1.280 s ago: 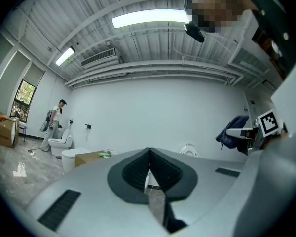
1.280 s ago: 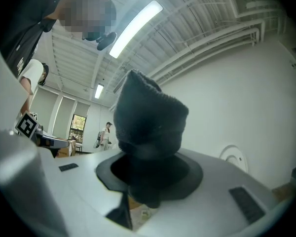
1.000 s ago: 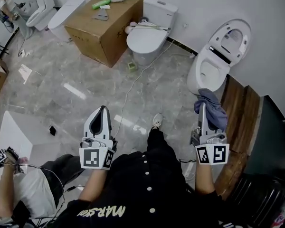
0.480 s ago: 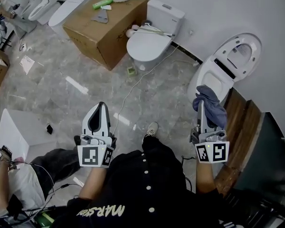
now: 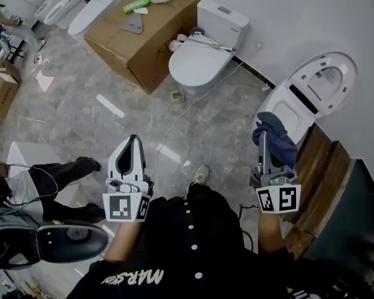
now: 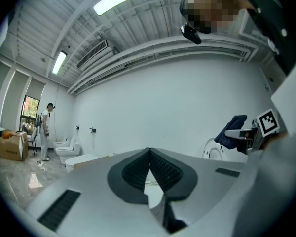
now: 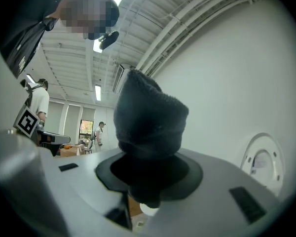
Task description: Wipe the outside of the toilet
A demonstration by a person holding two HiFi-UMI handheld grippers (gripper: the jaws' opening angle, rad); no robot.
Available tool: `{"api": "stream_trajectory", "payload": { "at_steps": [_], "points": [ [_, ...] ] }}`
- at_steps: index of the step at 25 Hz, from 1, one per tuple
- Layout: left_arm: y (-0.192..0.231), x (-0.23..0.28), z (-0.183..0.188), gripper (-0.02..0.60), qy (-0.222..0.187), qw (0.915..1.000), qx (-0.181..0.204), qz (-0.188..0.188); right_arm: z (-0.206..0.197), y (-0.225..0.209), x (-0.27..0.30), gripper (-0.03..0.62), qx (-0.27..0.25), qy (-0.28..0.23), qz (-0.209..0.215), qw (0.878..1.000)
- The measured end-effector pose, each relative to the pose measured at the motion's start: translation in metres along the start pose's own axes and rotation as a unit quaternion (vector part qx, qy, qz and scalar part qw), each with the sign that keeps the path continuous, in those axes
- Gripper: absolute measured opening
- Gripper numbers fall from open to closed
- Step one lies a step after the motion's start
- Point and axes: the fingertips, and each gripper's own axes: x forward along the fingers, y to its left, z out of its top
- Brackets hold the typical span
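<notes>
A white toilet (image 5: 293, 108) with its lid raised stands at the right by the wall; its lid (image 7: 260, 162) also shows in the right gripper view. My right gripper (image 5: 262, 137) is shut on a dark blue cloth (image 5: 275, 139), held in the air just in front of that toilet's bowl. The cloth (image 7: 149, 120) bulges up out of the jaws and hides the fingertips. My left gripper (image 5: 134, 142) is shut with nothing in it, over the floor to the left; in its own view the left gripper (image 6: 149, 151) has its pads meeting at the tip.
A second toilet (image 5: 199, 58) with its lid down stands at the back beside a cardboard box (image 5: 140, 33). A white cable (image 5: 174, 120) runs across the marble floor. Wooden boards (image 5: 318, 173) lie at the right. A person (image 5: 25, 182) crouches at lower left.
The view has shifted, so the open toilet now sits further right. The right gripper has risen slightly with the cloth. The person at lower left has moved, and a dark round object now shows there.
</notes>
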Motion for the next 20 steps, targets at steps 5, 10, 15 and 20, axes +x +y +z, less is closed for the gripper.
{"api": "stream_trajectory", "payload": {
  "at_steps": [5,10,15,20],
  "points": [
    [-0.013,0.020,-0.002,0.011,0.005,0.9999,0.010,-0.002,-0.019,-0.016,0.021,0.121,0.004,0.009,0.019,1.000],
    [-0.005,0.028,-0.015,0.011,0.024,0.9995,0.014,0.010,-0.037,-0.018,0.045,0.121,0.007,0.017,0.031,0.999],
    [0.011,0.049,-0.026,0.009,0.030,0.9995,0.007,0.010,-0.035,-0.004,0.071,0.121,0.002,0.009,0.050,0.999],
    [0.018,0.093,-0.026,0.010,0.013,0.9997,-0.004,-0.018,-0.029,-0.004,0.095,0.121,-0.021,0.000,0.039,0.999]
  ]
}}
